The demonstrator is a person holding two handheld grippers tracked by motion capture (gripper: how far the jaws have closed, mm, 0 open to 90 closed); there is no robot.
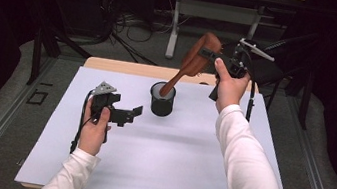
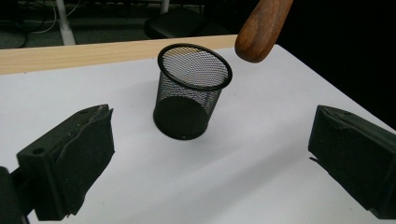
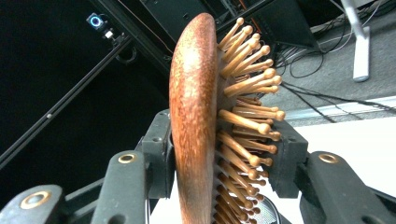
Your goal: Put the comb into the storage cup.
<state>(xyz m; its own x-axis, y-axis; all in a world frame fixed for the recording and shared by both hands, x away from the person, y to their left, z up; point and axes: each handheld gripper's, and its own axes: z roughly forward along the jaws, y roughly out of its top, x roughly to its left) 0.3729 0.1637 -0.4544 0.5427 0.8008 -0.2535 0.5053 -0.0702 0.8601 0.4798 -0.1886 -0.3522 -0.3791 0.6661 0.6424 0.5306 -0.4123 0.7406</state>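
White long sleeves (image 1: pixel 246 172), black hand-held gripper (image 1: pixel 125 114) bodies, grey three-cornered plate (image 1: pixel 104 88), seemingly brass screws (image 3: pixel 127 158)

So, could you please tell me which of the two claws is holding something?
The right claw, clamped on the wooden hairbrush's head; the left claw stands open and empty.

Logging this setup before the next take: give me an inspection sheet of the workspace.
Surface: white sheet over a wooden table.
Job's things: wooden hairbrush held tilted, handle end at the rim of the upright black mesh cup.
Clutter: nothing seen.
Grippers: right gripper shut on the brush head; left gripper open, empty, aimed at the cup.
Cables: one trails from each gripper; more lie on the floor behind.
Surroundings: dark; a table leg behind.
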